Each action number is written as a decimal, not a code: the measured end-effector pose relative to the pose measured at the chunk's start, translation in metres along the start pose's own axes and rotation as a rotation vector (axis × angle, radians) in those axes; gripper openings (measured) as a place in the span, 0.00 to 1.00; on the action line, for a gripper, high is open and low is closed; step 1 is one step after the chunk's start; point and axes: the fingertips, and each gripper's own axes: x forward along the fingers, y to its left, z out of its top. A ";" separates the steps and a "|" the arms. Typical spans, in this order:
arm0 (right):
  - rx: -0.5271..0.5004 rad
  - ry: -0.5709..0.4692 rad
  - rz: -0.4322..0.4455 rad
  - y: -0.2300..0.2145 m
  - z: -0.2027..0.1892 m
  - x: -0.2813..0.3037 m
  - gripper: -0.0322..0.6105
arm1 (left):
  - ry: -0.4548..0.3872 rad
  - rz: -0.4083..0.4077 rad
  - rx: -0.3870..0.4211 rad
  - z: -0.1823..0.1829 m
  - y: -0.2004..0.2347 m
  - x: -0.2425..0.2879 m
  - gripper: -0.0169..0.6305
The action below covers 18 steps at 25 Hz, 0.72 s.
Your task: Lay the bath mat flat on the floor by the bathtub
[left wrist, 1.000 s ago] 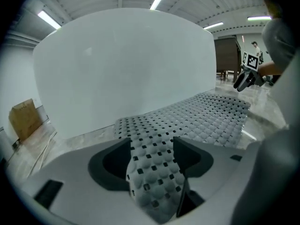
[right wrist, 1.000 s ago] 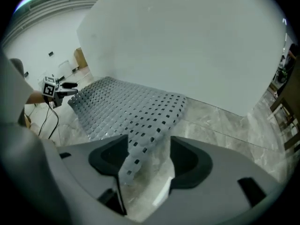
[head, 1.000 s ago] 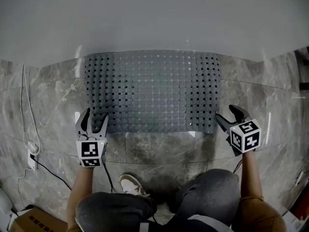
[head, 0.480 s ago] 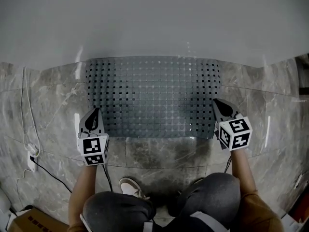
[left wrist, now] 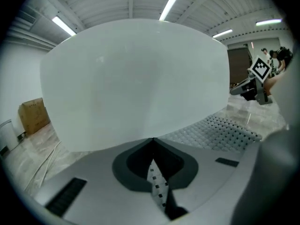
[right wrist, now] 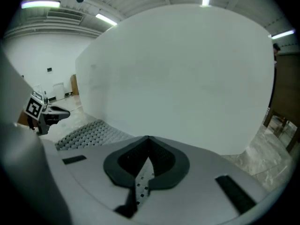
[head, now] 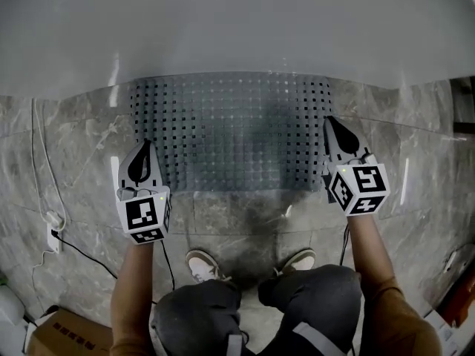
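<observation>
Bath mat [head: 237, 132] seen on floor [head: 67, 147], far edge against bathtub [head: 237, 28] wall. Left gripper [head: 143, 154] closed fully on mat's left edge, right gripper [head: 333, 133] closed fully on right edge; perforated strip seen pinched between each pair of jaws. Two-sided grip judged meant to keep mat taut, square to tub. Near corners hidden under grippers; lift of near edge not discernible.

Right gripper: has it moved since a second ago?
Yes. The right gripper moved from the bath mat's near right corner toward the bathtub, along its right edge.
</observation>
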 end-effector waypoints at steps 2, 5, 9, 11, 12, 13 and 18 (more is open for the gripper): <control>0.000 -0.035 -0.023 0.008 0.024 -0.017 0.05 | -0.026 -0.031 0.015 0.027 -0.010 -0.012 0.03; 0.010 -0.024 -0.003 0.023 0.050 -0.042 0.05 | -0.017 -0.056 0.002 0.056 -0.018 -0.035 0.03; 0.003 0.000 0.017 0.037 0.089 -0.078 0.05 | -0.006 -0.051 -0.062 0.099 -0.018 -0.075 0.03; 0.009 0.000 0.018 0.040 0.113 -0.097 0.05 | -0.011 -0.047 -0.067 0.124 -0.017 -0.094 0.03; 0.013 -0.002 0.020 0.042 0.126 -0.106 0.05 | -0.011 -0.047 -0.066 0.136 -0.016 -0.103 0.03; 0.015 -0.005 0.020 0.043 0.139 -0.117 0.05 | -0.009 -0.050 -0.067 0.148 -0.016 -0.113 0.03; 0.016 -0.028 -0.006 0.035 0.208 -0.171 0.05 | -0.017 -0.053 -0.096 0.209 -0.013 -0.154 0.03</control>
